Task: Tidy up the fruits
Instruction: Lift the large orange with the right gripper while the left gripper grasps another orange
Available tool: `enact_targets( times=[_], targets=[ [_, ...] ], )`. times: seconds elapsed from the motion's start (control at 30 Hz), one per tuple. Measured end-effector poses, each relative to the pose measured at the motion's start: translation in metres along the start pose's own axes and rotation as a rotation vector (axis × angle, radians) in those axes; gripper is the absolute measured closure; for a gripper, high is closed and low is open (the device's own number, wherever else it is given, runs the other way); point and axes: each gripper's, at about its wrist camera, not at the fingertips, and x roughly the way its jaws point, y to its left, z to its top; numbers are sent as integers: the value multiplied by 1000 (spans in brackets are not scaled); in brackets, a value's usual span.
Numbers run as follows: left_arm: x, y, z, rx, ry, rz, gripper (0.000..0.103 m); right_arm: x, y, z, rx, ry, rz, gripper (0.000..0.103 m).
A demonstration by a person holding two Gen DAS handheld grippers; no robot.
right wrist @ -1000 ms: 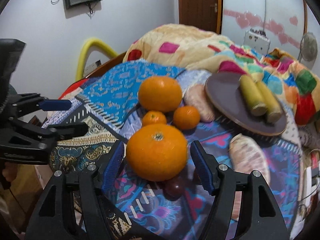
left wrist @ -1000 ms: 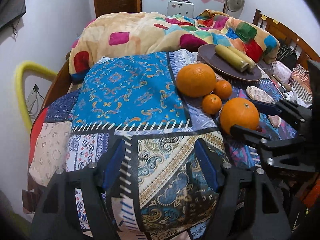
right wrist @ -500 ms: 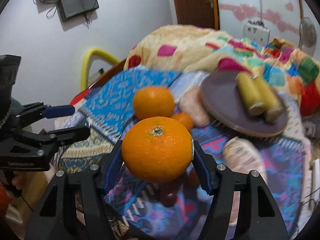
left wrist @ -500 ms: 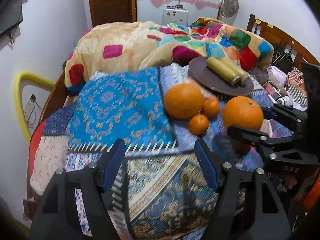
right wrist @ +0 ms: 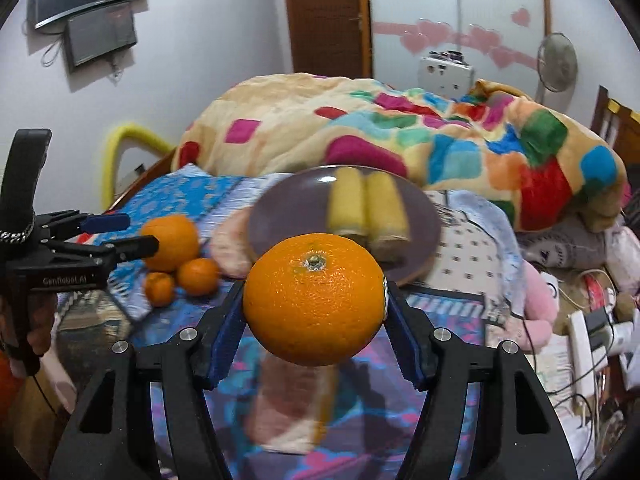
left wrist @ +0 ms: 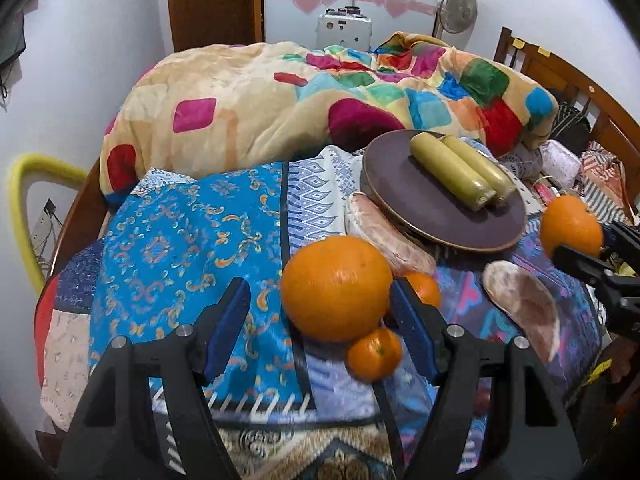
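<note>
My right gripper (right wrist: pixel 314 328) is shut on a big orange (right wrist: pixel 314 298) and holds it above the bed, short of the brown plate (right wrist: pixel 288 216). The held orange also shows at the right edge of the left wrist view (left wrist: pixel 570 226). Two yellow-green cylinders (left wrist: pixel 460 172) lie on the plate (left wrist: pixel 420 216). My left gripper (left wrist: pixel 320 320) is open, its fingers on either side of a second big orange (left wrist: pixel 336 286) that rests on the bedspread. Two small mandarins (left wrist: pixel 374 354) lie next to it.
Two pinkish oblong fruits (left wrist: pixel 524 308) lie on the patterned bedspread (left wrist: pixel 180 240) near the plate. A bunched colourful blanket (left wrist: pixel 320 92) fills the far side. Clutter and cables (right wrist: pixel 580 312) lie at the right. A wooden headboard (left wrist: pixel 560 76) stands behind.
My right gripper closed on the big orange, lifted it and carried it towards the plate. My left gripper moved forward and right until its open fingers flank the other big orange.
</note>
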Motion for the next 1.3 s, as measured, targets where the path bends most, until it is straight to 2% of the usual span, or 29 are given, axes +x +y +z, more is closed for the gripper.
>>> enact_targets(
  times=[0.1, 0.27, 0.4, 0.5, 0.63, 0.93, 1.3],
  targets=[
    [9, -1, 1, -22, 13, -40, 31, 2, -11, -2, 8, 6, -12, 41],
    [23, -7, -1, -4, 39, -18, 31, 6, -18, -6, 15, 14, -8, 41],
    [22, -3, 1, -32, 40, -45, 34, 6, -21, -7, 17, 14, -5, 41],
    [21, -6, 1, 2, 45, -43, 35, 3, -24, -8, 18, 9, -9, 41],
    [17, -6, 1, -6, 51, -44, 35, -3, -28, -5, 19, -7, -17, 41],
    [-5, -14, 14, 9, -14, -46, 35, -11, -38, 7, 13, -40, -42, 41],
    [1, -39, 46, 56, -51, -62, 35, 20, -59, 37, -6, -45, -114, 41]
  ],
)
